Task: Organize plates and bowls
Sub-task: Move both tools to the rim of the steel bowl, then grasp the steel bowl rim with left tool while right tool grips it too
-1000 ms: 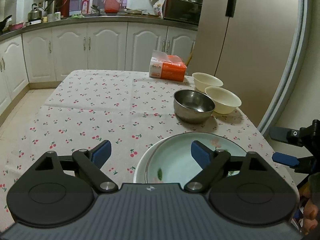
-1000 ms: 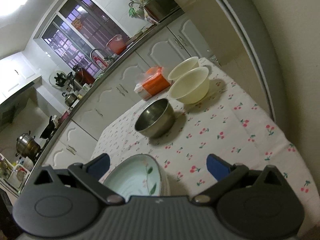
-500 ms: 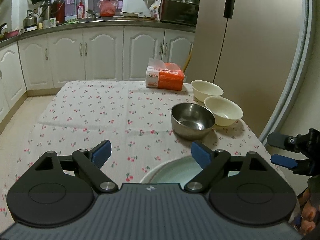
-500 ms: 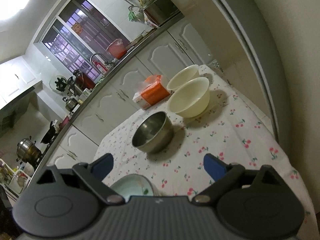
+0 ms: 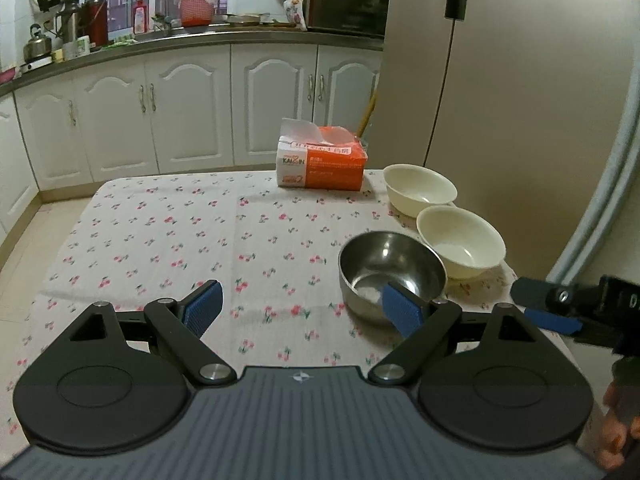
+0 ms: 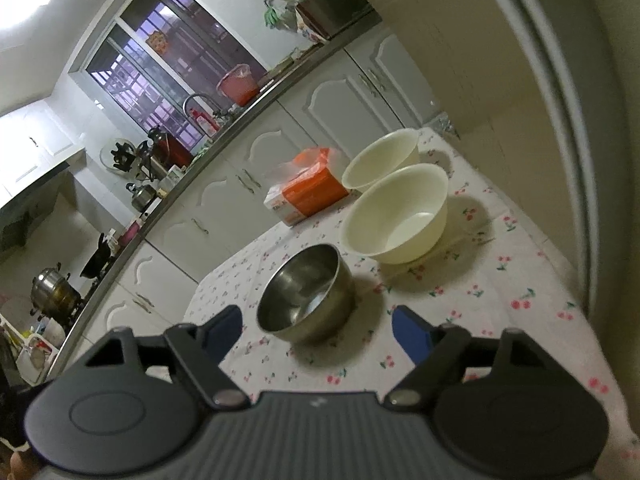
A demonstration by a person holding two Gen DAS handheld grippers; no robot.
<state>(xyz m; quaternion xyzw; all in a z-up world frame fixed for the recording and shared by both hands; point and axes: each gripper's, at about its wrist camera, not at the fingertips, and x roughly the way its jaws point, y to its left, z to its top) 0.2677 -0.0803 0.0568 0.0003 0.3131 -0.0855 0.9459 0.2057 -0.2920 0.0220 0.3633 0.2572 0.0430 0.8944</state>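
plates gone from both views; right gripper (image 6: 316, 330) jaws narrower, empty

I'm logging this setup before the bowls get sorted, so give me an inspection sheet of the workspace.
Surface: table under a white cherry-print tablecloth.
Job's things: round stainless steel bowl; two cream plastic bowls, near one and far one, standing singly in a line; no plate in view.
Clutter: orange and white tissue box at the far edge.
Grippers: left hand-held gripper open, empty; right hand-held gripper open, jaws just been closing, nothing between them, steel bowl ahead.
Cables: nothing seen.
Surroundings: white kitchen cabinets, beige refrigerator beside the table.
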